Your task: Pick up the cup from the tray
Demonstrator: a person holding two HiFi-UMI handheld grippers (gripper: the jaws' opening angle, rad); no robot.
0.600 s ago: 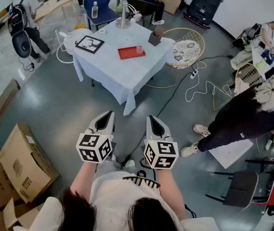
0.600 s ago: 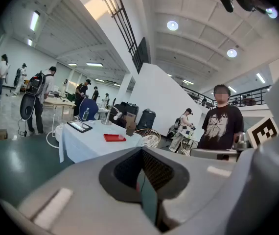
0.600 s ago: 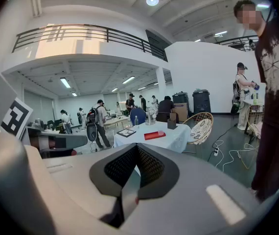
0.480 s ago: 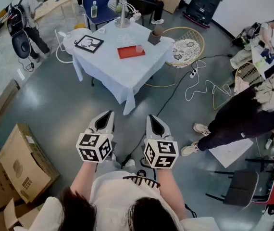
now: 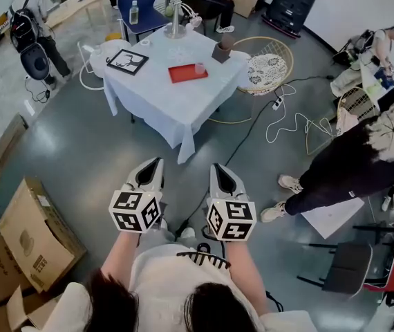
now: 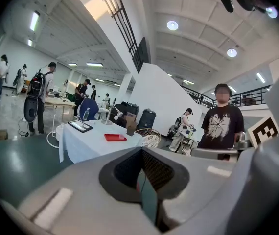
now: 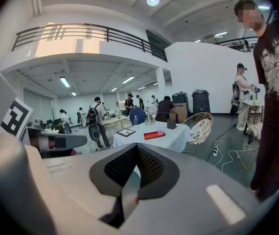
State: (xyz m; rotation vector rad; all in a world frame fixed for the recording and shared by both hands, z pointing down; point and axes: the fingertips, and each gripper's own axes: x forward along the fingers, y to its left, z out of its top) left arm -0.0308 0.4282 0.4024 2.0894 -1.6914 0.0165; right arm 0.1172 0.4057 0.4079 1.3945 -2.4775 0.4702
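Observation:
A small translucent pink cup [image 5: 200, 68] stands on the right end of a red tray [image 5: 185, 74]. The tray lies on a table with a white cloth [image 5: 173, 99], far ahead across the floor. Both grippers are held side by side close to the person's body and point toward the table. My left gripper [image 5: 157, 163] is shut with nothing in it. My right gripper [image 5: 215, 167] is shut and empty as well. The tray [image 7: 153, 135] and cup [image 7: 160, 132] show small and distant in the right gripper view. In the left gripper view the tray [image 6: 115, 137] appears above the jaws.
On the table are a black picture frame [image 5: 128, 62], a brown box [image 5: 222, 52] and a metal stand [image 5: 177, 25]. A wicker chair [image 5: 269, 72] and floor cables [image 5: 290, 126] lie right of it. A person in black [image 5: 363, 161] stands at right. Cardboard boxes [image 5: 27, 234] sit at left.

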